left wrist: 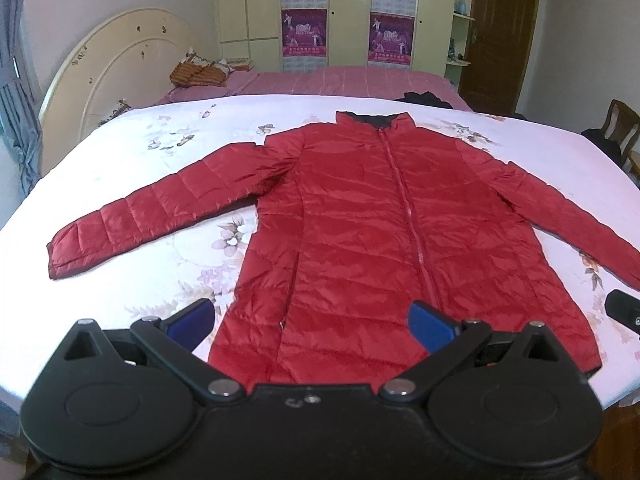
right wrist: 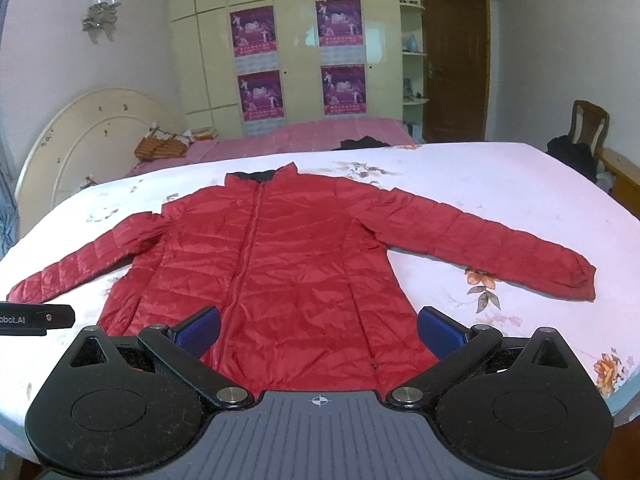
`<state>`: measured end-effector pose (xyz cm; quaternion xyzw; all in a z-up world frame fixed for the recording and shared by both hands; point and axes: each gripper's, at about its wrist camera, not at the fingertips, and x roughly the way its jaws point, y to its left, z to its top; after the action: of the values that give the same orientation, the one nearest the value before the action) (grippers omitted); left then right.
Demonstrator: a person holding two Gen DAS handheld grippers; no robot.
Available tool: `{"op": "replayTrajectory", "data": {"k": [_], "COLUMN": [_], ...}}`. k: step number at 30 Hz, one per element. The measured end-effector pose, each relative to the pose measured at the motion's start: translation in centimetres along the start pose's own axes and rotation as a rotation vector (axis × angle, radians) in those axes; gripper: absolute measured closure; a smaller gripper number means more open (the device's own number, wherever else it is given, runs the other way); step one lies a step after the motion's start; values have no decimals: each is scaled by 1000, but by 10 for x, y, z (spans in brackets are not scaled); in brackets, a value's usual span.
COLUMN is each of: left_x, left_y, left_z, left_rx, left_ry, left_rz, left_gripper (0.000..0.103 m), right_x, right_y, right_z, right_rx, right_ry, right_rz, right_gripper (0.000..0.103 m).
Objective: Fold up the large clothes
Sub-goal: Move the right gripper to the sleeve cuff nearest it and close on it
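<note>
A red quilted puffer jacket (left wrist: 360, 220) lies flat and zipped on the white floral bedsheet (left wrist: 140, 152), collar far, hem near, both sleeves spread out. It also shows in the right wrist view (right wrist: 280, 264). My left gripper (left wrist: 312, 324) is open and empty, held just above the hem on the jacket's left half. My right gripper (right wrist: 318, 332) is open and empty above the hem on the right half. Part of the right gripper shows at the left wrist view's right edge (left wrist: 624, 310); part of the left gripper shows in the right wrist view (right wrist: 36, 318).
A second bed with a pink cover (left wrist: 340, 80) stands behind, with a pillow and striped bag (left wrist: 196, 74) and dark clothes (left wrist: 424, 100). A cream headboard (left wrist: 112, 76) is at left, a wardrobe (right wrist: 296, 52), brown door (right wrist: 454, 64) and wooden chair (right wrist: 588, 124) beyond.
</note>
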<state>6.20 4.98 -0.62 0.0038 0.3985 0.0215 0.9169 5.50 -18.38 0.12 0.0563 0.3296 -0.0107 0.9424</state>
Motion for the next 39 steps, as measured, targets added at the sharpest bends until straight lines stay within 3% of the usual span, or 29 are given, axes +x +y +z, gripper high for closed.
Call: {"op": "replayTrajectory", "data": {"k": [24, 32, 39], "left_x": [108, 129, 149], "left_y": [24, 16, -2], "left_z": [77, 87, 96], "left_rx": [93, 64, -4], "left_ry": [28, 27, 26], "left_rz": [-103, -101, -66], "left_gripper": [0, 0, 0], "right_x": [89, 107, 136], "right_y": [25, 5, -42], "right_z": [49, 60, 75], "right_rx": [100, 115, 89], "right_ry": [5, 7, 7], "right_rz": [-139, -154, -147], "right_gripper": [0, 0, 0]}}
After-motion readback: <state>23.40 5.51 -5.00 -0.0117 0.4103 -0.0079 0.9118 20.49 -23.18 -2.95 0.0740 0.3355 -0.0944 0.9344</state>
